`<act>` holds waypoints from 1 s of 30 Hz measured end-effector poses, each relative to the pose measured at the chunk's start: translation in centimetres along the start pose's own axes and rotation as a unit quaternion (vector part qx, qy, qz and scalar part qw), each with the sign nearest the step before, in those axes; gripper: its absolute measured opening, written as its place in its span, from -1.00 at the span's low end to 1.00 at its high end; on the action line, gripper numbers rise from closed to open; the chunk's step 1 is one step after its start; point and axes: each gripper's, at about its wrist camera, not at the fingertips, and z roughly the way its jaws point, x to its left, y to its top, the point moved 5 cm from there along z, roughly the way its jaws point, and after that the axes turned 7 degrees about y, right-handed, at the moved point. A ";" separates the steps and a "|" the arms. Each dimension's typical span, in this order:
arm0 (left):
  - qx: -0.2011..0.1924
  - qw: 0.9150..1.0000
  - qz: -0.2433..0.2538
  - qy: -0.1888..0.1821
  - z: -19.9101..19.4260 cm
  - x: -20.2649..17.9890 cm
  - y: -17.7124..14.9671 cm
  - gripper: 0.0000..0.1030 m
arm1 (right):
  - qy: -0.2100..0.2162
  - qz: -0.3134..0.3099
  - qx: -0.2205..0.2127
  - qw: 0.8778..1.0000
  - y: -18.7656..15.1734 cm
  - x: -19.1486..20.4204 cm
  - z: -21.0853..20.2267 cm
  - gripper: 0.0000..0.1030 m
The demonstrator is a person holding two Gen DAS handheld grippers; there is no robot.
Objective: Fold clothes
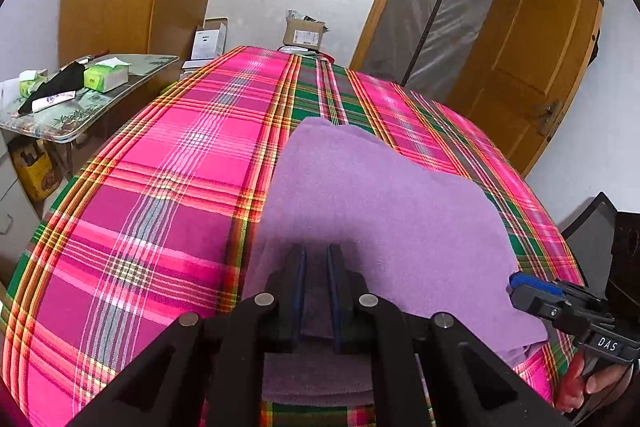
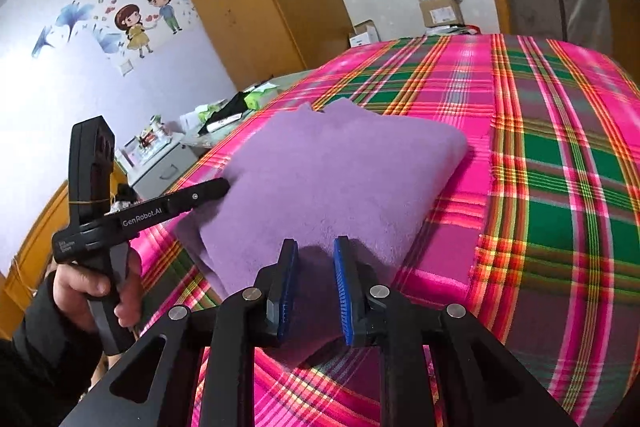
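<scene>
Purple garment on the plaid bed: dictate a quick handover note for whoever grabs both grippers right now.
Left gripper: jaws narrow, fingers over the near edge of the purple garment; grip unclear.
Right gripper: jaws apart, cloth between them, at the garment's near corner; not clearly pinched.
Garment lies on the plaid bedspread, already folded into layers.
Left: check both grips, finish the fold, smooth it.

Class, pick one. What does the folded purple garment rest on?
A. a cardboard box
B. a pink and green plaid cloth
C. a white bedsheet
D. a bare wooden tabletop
B: the folded purple garment lies directly on the pink and green plaid cloth, which shows on every side of it.
</scene>
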 end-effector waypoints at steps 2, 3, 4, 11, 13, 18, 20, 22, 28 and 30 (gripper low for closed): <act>0.000 1.000 0.003 0.003 0.0 -0.1 0.0 -0.80 | -0.008 -0.007 0.000 1.000 0.0 0.2 0.0 -0.62; -0.001 1.000 0.004 0.005 0.0 -0.1 -0.1 -0.80 | -0.014 -0.011 0.000 1.000 0.0 0.4 0.0 -0.62; -0.001 1.000 0.006 0.008 0.0 -0.2 -0.1 -0.80 | -0.021 -0.016 -0.001 1.000 -0.1 0.5 0.1 -0.62; -0.002 1.000 0.008 0.012 0.0 -0.2 -0.1 -0.80 | -0.043 -0.034 -0.002 0.998 -0.4 1.1 0.2 -0.62; -0.003 1.000 0.009 0.014 0.1 -0.3 -0.1 -0.80 | -0.042 -0.032 -0.003 0.999 -0.3 1.1 0.3 -0.62; -0.005 0.999 0.019 0.027 0.1 -0.6 -0.2 -0.80 | -0.045 -0.035 -0.003 0.998 -0.3 1.1 0.3 -0.62; -0.005 0.999 0.023 0.031 0.1 -0.7 -0.2 -0.80 | -0.042 -0.033 -0.004 0.999 -0.3 1.1 0.3 -0.62; -0.006 0.999 0.027 0.036 0.1 -0.8 -0.2 -0.80 | -0.039 -0.030 -0.004 0.999 -0.3 0.9 0.2 -0.62; -0.007 0.998 0.036 0.049 0.1 -1.0 -0.2 -0.80 | -0.035 -0.026 -0.006 0.999 -0.4 0.8 0.1 -0.62; -0.007 0.998 0.039 0.054 0.1 -1.1 -0.1 -0.80 | -0.033 -0.025 -0.006 0.999 -0.4 0.8 0.1 -0.62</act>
